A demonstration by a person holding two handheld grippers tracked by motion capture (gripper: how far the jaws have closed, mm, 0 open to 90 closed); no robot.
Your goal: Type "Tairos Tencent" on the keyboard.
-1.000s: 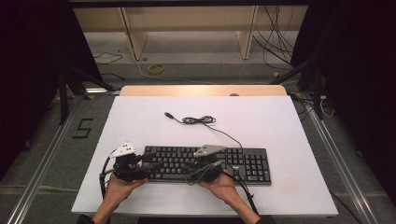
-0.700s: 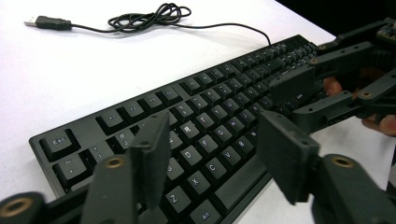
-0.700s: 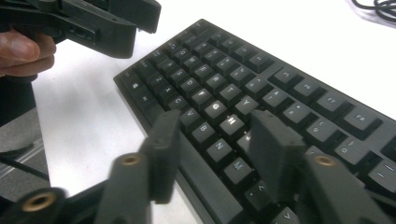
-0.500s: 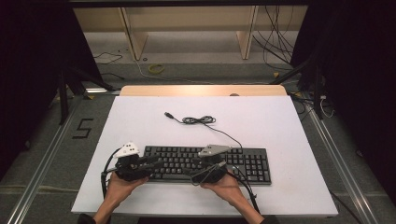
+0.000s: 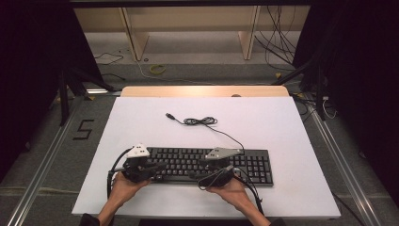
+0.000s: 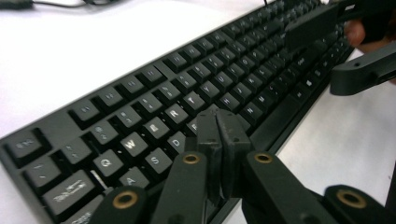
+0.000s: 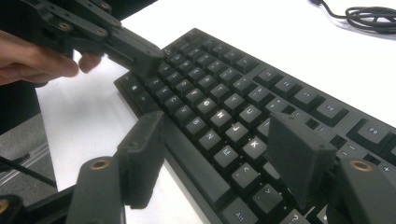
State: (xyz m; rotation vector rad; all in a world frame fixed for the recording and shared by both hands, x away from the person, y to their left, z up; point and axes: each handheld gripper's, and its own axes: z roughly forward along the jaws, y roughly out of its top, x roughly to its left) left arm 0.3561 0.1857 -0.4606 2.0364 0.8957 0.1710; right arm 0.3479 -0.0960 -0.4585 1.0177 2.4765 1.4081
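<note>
With the left gripper (image 6: 219,140) just closed empty, tips over the left keys, and the right gripper (image 7: 210,158) just opened wide astride the near edge, the keyboard (image 5: 207,165) at the table's (image 5: 282,122) near middle could be mis-keyed or nudged.

Black keyboard (image 5: 202,163) flat on white table's near edge, cable coiled behind.

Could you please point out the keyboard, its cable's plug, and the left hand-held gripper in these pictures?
keyboard (image 5: 244,165): high view, on bare keys right of centre.
plug (image 5: 168,115): high view, on the cable's free end on the white table.
left hand-held gripper (image 6: 220,122): left gripper view, at the tips of its shut jaws.
</note>
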